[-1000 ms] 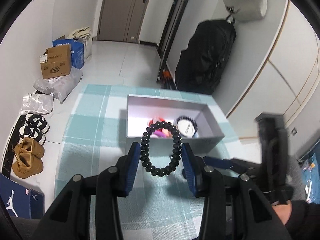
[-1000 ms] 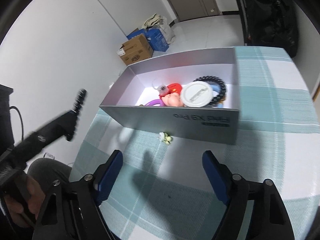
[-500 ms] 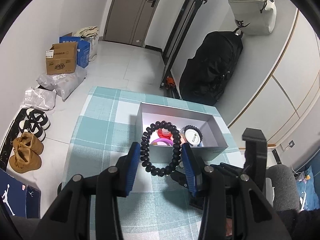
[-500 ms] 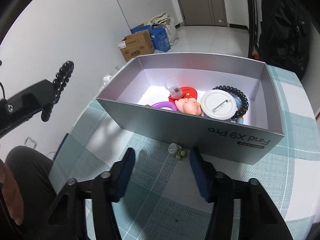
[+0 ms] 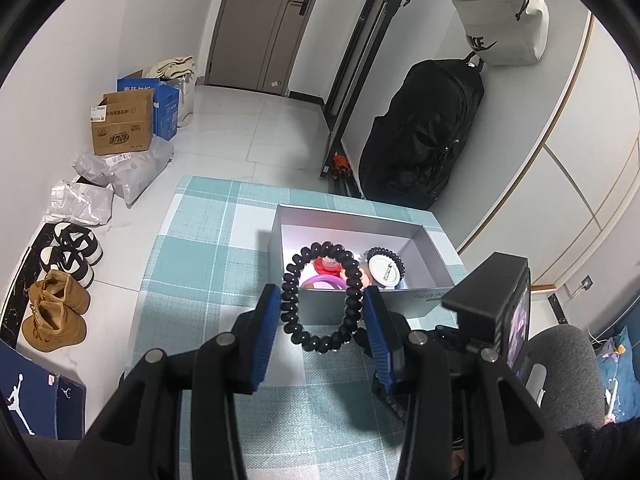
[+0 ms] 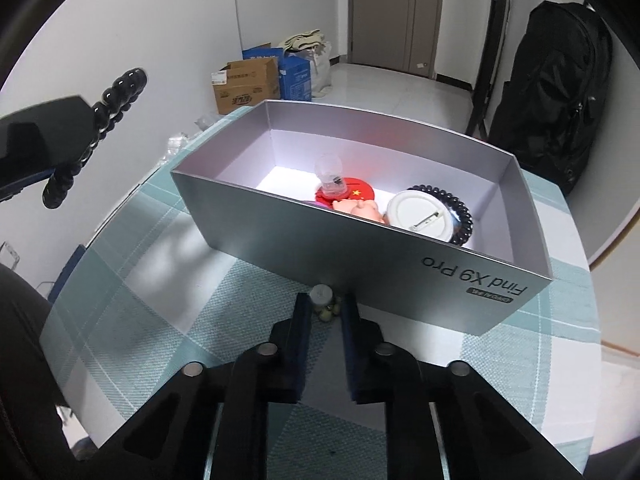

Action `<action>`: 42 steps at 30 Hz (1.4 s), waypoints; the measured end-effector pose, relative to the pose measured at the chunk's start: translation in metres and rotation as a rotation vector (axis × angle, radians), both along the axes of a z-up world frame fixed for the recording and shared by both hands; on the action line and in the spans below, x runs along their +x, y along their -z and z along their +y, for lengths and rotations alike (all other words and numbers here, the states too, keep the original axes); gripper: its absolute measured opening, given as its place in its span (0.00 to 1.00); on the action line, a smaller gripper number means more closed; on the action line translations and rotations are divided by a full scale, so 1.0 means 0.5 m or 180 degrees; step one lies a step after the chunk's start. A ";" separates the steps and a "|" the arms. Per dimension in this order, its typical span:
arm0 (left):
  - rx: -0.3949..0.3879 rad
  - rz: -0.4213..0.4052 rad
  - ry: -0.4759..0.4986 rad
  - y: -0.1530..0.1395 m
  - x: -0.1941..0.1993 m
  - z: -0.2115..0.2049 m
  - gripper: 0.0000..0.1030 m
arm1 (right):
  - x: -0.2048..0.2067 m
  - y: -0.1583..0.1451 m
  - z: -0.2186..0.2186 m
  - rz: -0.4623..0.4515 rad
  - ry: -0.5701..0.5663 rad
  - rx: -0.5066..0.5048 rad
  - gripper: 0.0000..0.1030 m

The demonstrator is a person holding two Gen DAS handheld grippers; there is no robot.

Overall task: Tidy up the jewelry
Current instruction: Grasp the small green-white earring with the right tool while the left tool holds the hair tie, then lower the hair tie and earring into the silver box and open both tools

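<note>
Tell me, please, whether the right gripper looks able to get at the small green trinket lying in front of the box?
Probably yes: the right gripper already has its jaws drawn in around the small green trinket, on open cloth just clear of the grey box.

Black bead bracelet (image 5: 320, 304), silver-grey box (image 6: 280, 236) (white floor inside), teal-and-white checked tablecloth (image 5: 208, 256), red badge (image 6: 356, 192)
</note>
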State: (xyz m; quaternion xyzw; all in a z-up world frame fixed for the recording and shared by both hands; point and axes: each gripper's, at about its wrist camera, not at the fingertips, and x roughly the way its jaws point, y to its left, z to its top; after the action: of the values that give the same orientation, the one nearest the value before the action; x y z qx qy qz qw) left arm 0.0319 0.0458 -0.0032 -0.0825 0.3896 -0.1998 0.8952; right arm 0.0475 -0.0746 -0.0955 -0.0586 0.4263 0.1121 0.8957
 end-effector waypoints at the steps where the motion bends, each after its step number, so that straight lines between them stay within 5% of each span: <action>1: 0.0006 0.0002 -0.0006 0.000 0.000 0.001 0.36 | -0.001 0.001 -0.001 0.0000 -0.0002 0.0015 0.13; 21: 0.0185 0.0016 -0.0022 0.010 0.002 -0.020 0.36 | -0.013 -0.033 -0.048 0.0106 -0.0033 0.0510 0.10; 42: 0.0317 0.0068 0.0116 0.023 0.018 -0.075 0.36 | -0.052 -0.162 -0.120 -0.0455 -0.0090 0.0884 0.10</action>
State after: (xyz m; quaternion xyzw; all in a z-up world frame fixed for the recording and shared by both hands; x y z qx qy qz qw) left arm 0.0411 0.0082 -0.0146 -0.0328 0.4100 -0.1956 0.8902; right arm 0.0215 -0.1344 -0.0144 0.0520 0.3410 0.1781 0.9216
